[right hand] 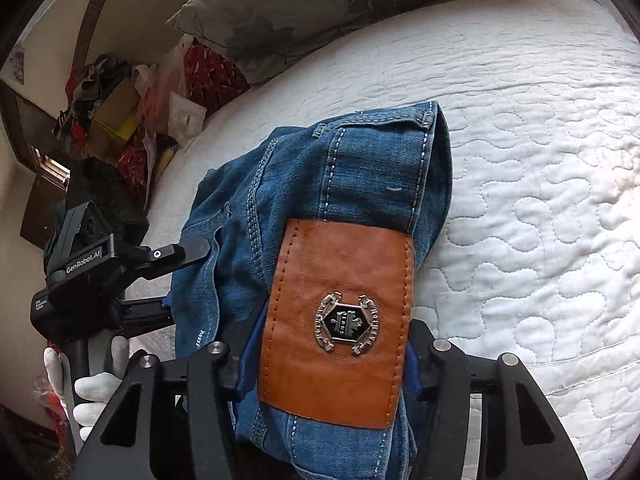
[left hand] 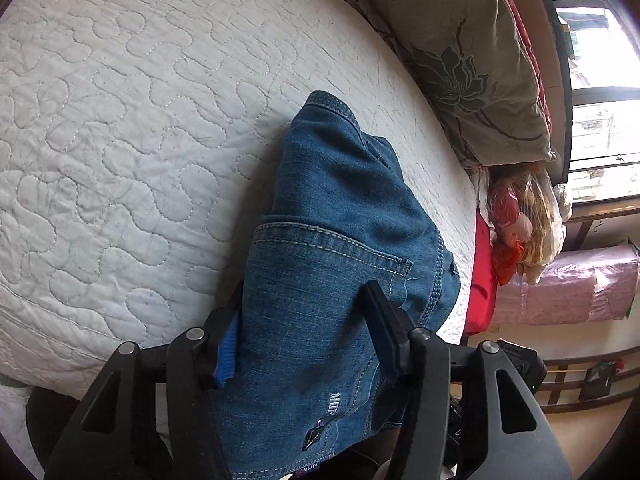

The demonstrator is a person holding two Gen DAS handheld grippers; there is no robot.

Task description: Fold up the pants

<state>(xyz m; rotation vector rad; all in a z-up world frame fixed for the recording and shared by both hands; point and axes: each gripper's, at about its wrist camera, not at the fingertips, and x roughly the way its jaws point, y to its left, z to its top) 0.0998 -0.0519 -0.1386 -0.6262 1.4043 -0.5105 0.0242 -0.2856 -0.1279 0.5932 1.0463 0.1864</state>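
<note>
A folded bundle of blue jeans [left hand: 340,216] lies on the white quilted bed [left hand: 120,120], near its front edge. In the left wrist view my left gripper [left hand: 304,292] is shut on the pocket end of the jeans, with denim filling the space between its fingers [left hand: 384,316]. In the right wrist view my right gripper [right hand: 336,336] is shut on the waistband end of the jeans [right hand: 360,168]. The brown leather patch [right hand: 336,320] with a metal badge lies across that gap. The left gripper [right hand: 192,250] also shows at the jeans' left side, held by a white-gloved hand [right hand: 100,384].
A grey floral pillow [left hand: 460,48] lies along the far side of the bed. Bags and boxes [right hand: 120,112] are piled beside the bed's head. A red cloth [left hand: 482,280], a pink-covered bench [left hand: 568,288] and a window [left hand: 600,80] stand past the bed's right edge.
</note>
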